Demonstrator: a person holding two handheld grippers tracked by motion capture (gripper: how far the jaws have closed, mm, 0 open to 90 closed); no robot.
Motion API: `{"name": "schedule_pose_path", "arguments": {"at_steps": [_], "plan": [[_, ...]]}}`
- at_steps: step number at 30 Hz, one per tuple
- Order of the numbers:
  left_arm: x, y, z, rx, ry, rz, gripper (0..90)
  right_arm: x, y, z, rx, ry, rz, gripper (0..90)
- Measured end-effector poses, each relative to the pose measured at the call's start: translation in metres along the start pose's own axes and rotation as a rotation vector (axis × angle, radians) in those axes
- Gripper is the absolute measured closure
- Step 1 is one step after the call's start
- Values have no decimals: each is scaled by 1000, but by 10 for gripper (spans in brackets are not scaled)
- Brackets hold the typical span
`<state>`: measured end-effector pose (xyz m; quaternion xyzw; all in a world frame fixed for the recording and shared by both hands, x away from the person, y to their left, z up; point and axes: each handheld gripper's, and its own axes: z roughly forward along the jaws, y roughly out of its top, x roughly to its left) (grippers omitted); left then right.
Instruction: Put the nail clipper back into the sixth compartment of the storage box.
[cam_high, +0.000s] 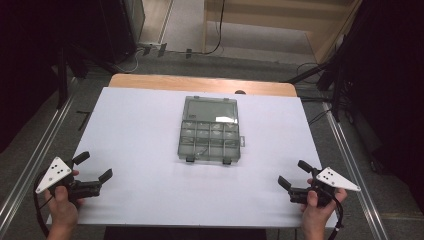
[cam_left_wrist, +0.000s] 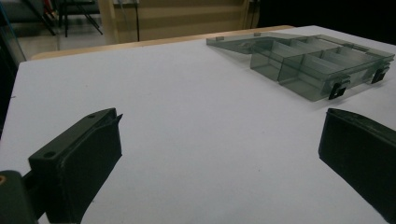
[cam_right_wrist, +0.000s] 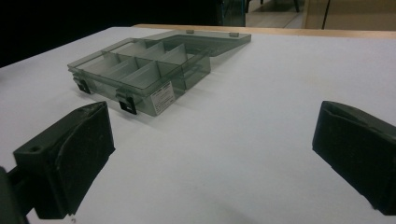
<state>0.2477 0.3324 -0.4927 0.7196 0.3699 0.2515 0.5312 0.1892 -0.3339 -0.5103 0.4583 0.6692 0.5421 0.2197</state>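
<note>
A table (cam_high: 150, 125) with a white top carries the things; a strip of its bare wooden edge shows along the far side. Directly on the white surface lies 1 translucent grey compartment box (cam_high: 210, 139), near the middle and toward the far half, its lid (cam_high: 210, 109) folded back flat on the table and 2 dark latches on the near wall.

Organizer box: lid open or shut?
Open. The organizer box has its lid folded back flat on the table, and its compartment dividers are exposed.
</note>
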Motion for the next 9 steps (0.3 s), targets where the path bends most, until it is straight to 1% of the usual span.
{"name": "schedule_pose_path", "arguments": {"at_steps": [7,9], "plan": [[0,0,0,0,0,0,0,-2,-2,-1,-17,-9,16,0],[0,0,0,1,0,0,0,-3,-2,-1,-15,-3,23,0]]}}
